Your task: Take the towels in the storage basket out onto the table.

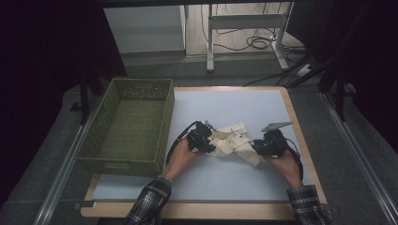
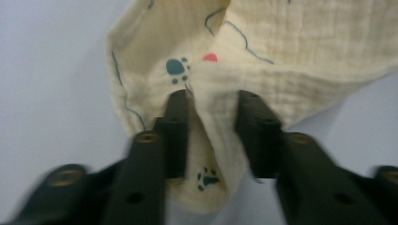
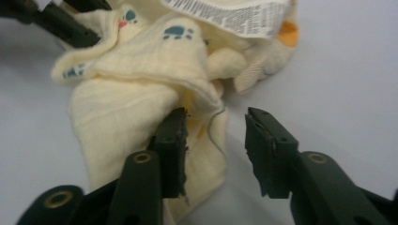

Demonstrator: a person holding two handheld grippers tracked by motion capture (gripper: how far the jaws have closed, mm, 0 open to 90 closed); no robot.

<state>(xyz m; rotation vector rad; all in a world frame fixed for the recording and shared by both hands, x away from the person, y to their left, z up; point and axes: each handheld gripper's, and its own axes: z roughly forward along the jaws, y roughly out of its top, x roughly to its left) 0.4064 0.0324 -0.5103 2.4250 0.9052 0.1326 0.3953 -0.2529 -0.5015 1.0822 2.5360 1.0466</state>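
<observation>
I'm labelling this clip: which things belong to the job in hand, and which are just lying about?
In the job:
- cream cloth with paw prints, crumpled on the table
- left gripper, jaws apart with a fold between
- right gripper, jaws apart at its edge

Just there:
- green basket
- desk frame and cables behind
</observation>
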